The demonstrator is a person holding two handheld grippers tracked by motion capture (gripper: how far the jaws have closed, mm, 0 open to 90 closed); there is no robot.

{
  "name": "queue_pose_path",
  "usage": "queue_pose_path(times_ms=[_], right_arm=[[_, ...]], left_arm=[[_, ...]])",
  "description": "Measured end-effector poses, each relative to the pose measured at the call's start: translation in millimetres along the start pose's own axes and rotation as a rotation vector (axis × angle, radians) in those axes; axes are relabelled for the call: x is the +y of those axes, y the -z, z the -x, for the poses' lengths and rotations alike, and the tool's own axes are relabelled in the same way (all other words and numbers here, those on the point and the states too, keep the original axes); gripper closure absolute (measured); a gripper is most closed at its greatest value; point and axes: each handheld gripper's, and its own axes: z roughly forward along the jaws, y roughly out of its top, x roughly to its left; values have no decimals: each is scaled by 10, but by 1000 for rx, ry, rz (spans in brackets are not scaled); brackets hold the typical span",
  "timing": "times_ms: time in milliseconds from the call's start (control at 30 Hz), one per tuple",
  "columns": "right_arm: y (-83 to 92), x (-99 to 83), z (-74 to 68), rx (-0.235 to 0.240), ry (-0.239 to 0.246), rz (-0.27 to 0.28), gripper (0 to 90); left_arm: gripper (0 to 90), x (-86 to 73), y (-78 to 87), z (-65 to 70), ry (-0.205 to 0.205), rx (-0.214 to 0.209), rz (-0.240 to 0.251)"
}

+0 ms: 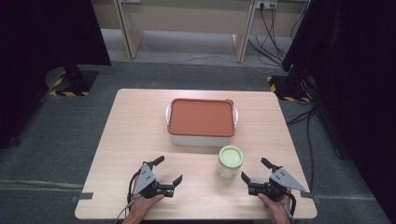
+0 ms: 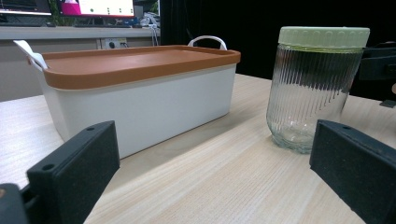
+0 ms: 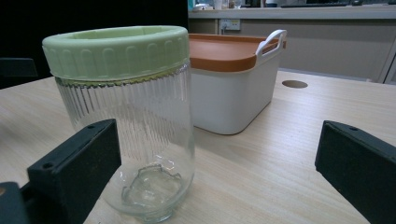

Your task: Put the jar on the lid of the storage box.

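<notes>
Pale wood worktop (image 1: 140, 135), dark screens around. Glass jar (image 1: 229, 163) stands upright, green lid on, just in front of the lidded box (image 1: 201, 122). Right hand-held gripper (image 1: 256, 176) is nearer, jar to its left; left hand-held gripper (image 1: 167, 170) farther. Both wide open, empty.

Even, soft overhead light; faint shadows; blurred foreground jaws.

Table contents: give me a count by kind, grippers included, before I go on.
Glass jar with green lid: 1
White storage box with orange lid: 1
Grippers, left gripper and right gripper, both open: 2
Total: 4
</notes>
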Motion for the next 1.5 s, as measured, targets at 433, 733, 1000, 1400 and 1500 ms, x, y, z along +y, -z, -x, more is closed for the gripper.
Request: queue_pose_path(times_ms=[433,733,1000,1400,1500], right_arm=[[-12,10,-55,32,3,4,6],[-26,22,-111,55,11,8,6],[-52,22,-160,75,15,3,6],[-104,26,-220,98,24,-3,6],[-115,25,-231,101,23,-4,6]], left_arm=[[9,0,-1,1,-1,-1,-1],[10,1,-2,2,-3,-1,-2],[10,1,-4,3,-5,-2,-2],[10,1,-5,3,-5,-3,-2],[10,1,-5,3,-5,-3,-2]])
